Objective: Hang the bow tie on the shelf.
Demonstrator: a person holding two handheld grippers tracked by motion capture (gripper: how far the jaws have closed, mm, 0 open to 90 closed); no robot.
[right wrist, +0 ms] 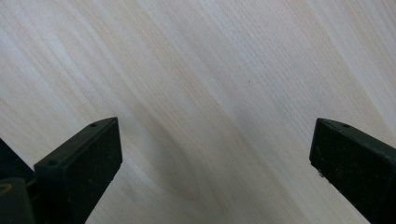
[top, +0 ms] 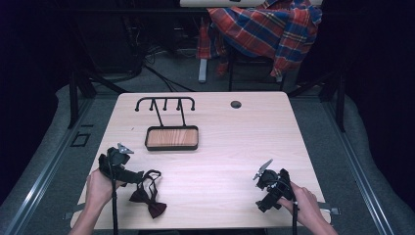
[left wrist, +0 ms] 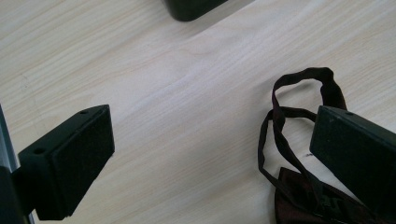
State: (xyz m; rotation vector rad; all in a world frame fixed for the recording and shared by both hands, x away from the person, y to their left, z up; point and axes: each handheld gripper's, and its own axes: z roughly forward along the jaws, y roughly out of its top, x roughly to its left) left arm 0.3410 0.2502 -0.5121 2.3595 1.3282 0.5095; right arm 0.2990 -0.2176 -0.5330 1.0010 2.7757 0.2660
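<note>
A dark red bow tie (top: 148,201) lay on the desk (top: 220,161) near its front left corner, its thin strap (top: 150,177) looped out toward the middle of the desk. The left gripper (top: 133,177) was held low just left of the tie, in the person's left hand (top: 99,188), pointing toward the strap. In the left gripper view its two black fingers (left wrist: 74,161) stood wide apart with nothing clamped between them; the strap (left wrist: 299,107) curled on the wood beside the right-hand finger, and the tie's body (left wrist: 310,203) lay partly behind that finger. Whether that finger touched the fabric could not be told.

The right gripper (top: 263,175) was held in the right hand (top: 306,203) near the desk's front right corner, well apart from the tie. In the right gripper view its fingers (right wrist: 81,170) were also spread wide, over bare wood.

Farther back, left of centre, stood a black stand (top: 166,104) with a row of hooks, rising from a shallow tray (top: 172,138) with a wooden floor. A corner of that tray (left wrist: 194,8) showed at the top of the left gripper view. Beyond the desk a plaid shirt (top: 266,29) hung over a chair.
</note>
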